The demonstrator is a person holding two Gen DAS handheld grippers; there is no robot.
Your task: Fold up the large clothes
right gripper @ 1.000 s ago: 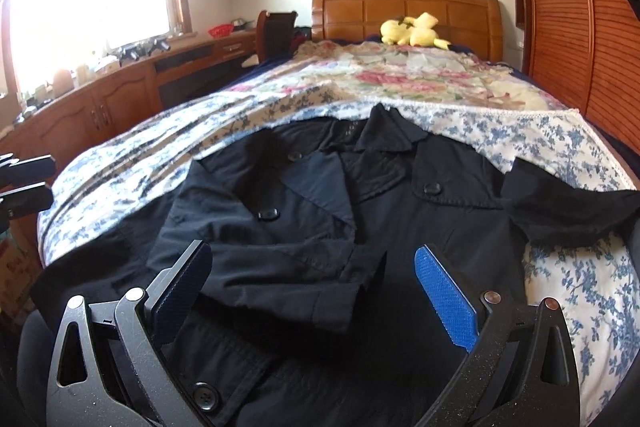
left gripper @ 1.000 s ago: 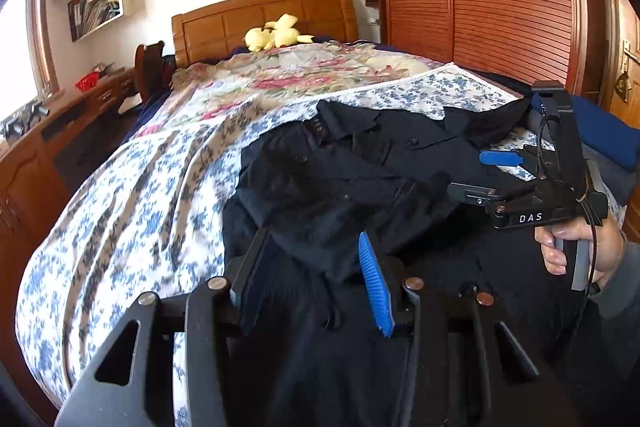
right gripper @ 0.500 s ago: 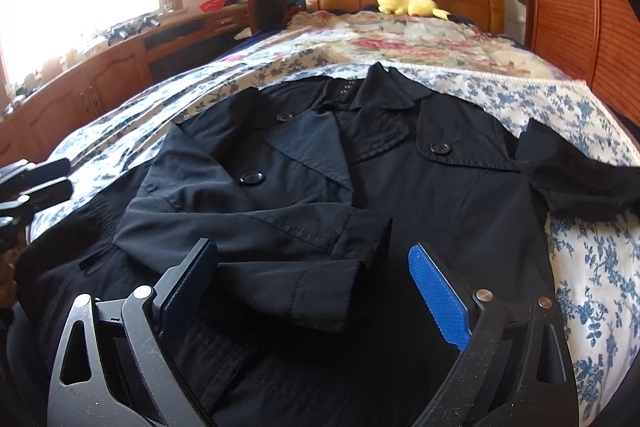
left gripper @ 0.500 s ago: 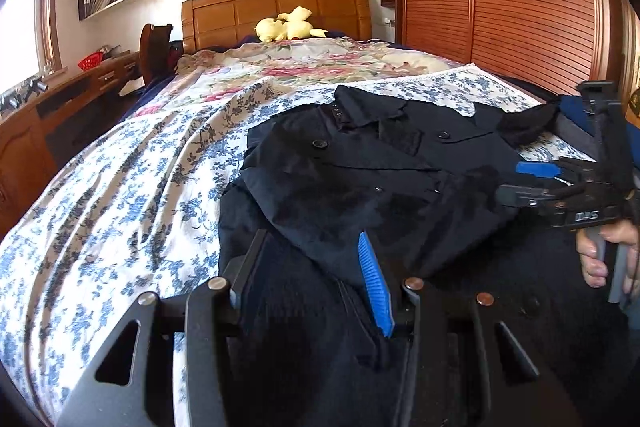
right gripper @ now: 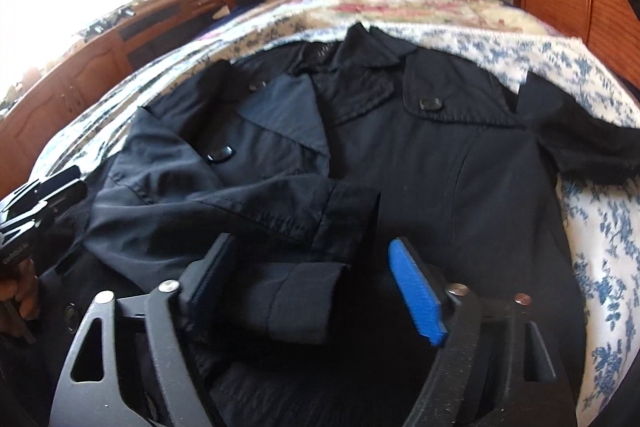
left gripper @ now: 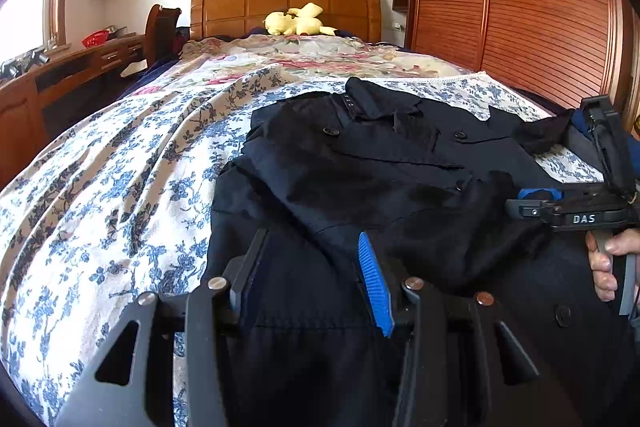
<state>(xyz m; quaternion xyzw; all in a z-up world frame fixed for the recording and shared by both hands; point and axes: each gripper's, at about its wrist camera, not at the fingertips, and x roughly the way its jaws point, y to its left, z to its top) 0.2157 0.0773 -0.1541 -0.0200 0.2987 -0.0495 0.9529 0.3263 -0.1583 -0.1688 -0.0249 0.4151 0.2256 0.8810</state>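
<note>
Your right hand-held gripper (right gripper: 308,267) has just been narrowing around the sleeve cuff (right gripper: 316,291) at lower centre, pads not yet pressing; pinch the thick doubled hem squarely. Your left hand-held gripper (left gripper: 310,271) stands part open over the coat (left gripper: 372,167), a smooth dark buttoned weave lying flat on the flowered bed (left gripper: 120,163).

A: Left wrist view sits low over the coat (left gripper: 360,179), close, facing the headboard (left gripper: 284,7).
B: Right wrist view, same heading, nearer, tilted steeper. Both share coat, bedspread (right gripper: 592,227), headboard.
</note>
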